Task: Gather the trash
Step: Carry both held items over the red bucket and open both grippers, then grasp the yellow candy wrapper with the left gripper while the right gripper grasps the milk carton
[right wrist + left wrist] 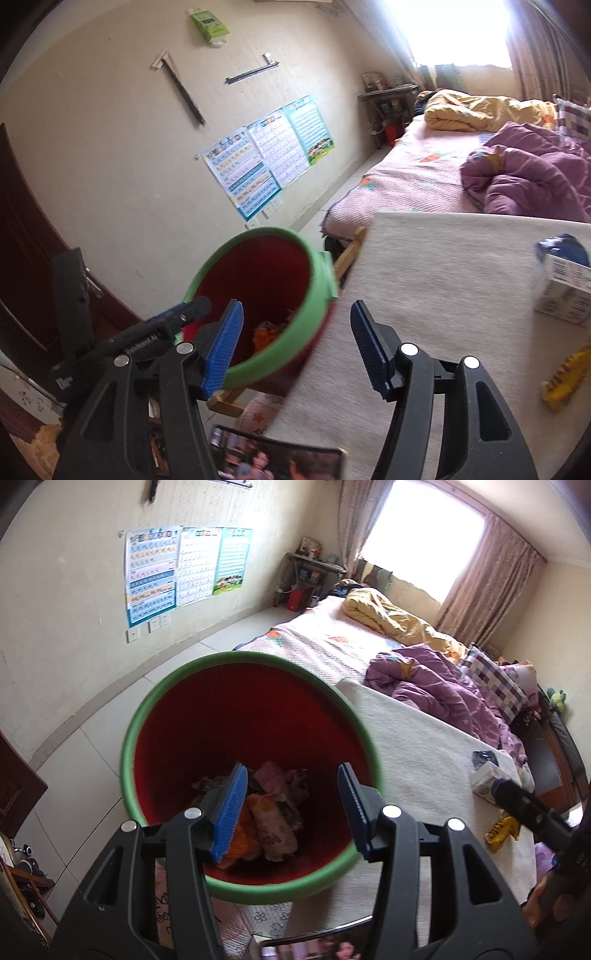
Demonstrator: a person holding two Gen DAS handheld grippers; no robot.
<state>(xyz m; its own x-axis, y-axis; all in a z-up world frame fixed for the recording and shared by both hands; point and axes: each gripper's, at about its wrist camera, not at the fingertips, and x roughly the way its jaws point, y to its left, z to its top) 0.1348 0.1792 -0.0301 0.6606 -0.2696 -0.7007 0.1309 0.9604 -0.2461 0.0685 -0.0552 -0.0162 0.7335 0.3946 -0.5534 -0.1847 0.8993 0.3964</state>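
Note:
A red bin with a green rim (147, 716) stands by the white cloth (424, 768) on the bed and holds several wrappers (273, 823). My left gripper (291, 805) is open and empty right over the bin's mouth. My right gripper (295, 347) is open and empty over the cloth's left edge, next to the bin (314, 291). A white and blue carton (565, 288) and a yellow wrapper (569, 373) lie on the cloth to the right; they also show in the left wrist view as the carton (484, 779) and the wrapper (500, 832).
A purple quilt (443, 690) and a yellow quilt (391, 616) lie further up the bed. Posters (181, 568) hang on the wall beyond a tiled floor strip. A phone (280, 461) lies at the near edge. A dark door (26, 236) stands at the left.

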